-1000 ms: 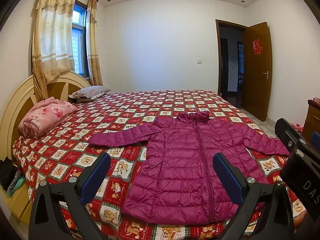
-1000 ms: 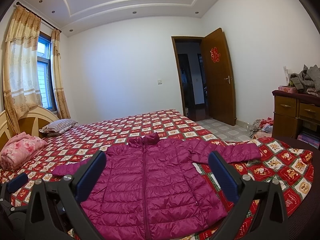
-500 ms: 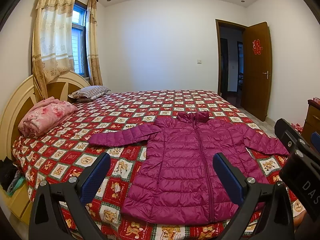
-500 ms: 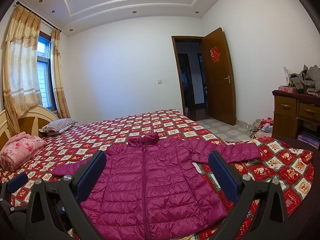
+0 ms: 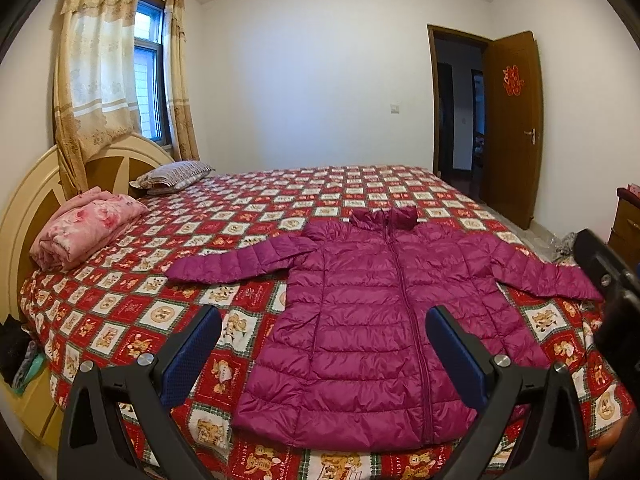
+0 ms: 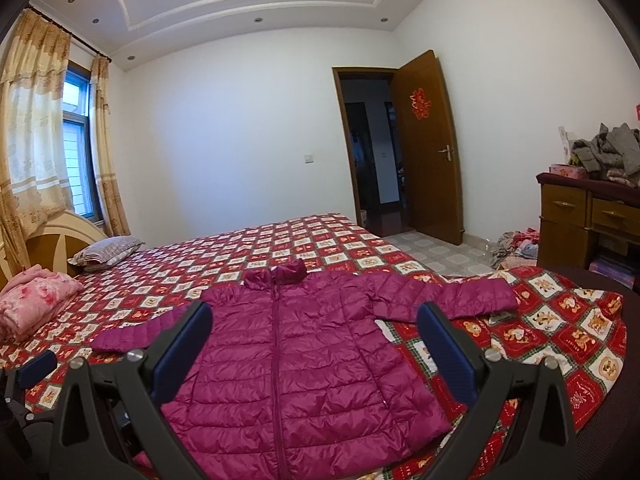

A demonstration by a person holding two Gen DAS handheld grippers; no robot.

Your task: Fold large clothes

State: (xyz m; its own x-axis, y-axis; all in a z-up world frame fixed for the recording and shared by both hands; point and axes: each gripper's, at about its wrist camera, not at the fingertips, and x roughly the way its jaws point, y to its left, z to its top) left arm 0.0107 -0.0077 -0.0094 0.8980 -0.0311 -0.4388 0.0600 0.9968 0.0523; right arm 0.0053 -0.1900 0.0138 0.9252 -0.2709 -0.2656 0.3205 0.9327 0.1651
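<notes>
Left tongs (image 5: pixel 322 354): spread wide, nothing between the blue pads (image 5: pixel 192 356), poised above the near edge of the bed (image 5: pixel 120 312), over the lower left part of the jacket.
Right tongs (image 6: pixel 316 350): likewise spread wide and empty, raised over the jacket's middle; also visible as a dark body at the right edge of the left wrist view.
Magenta quilted puffer jacket (image 5: pixel 384 320): laid flat and front up on the bedspread, zipped, collar toward the far side, hem at the near edge, both sleeves stretched out sideways.
Bedspread (image 6: pixel 320 240): red check with bear motifs, covering the whole bed.
Folded pink floral blanket (image 5: pixel 86 232): near the headboard, well apart from the jacket.
Striped pillow (image 5: pixel 174 174): beyond the blanket, against the headboard (image 5: pixel 24 200).
Wooden dresser (image 6: pixel 588 216): at right, heaped with grey clothes (image 6: pixel 608 152).
Brown door (image 6: pixel 426 148): standing open.
Curtained window (image 5: pixel 146 80): above the headboard.
</notes>
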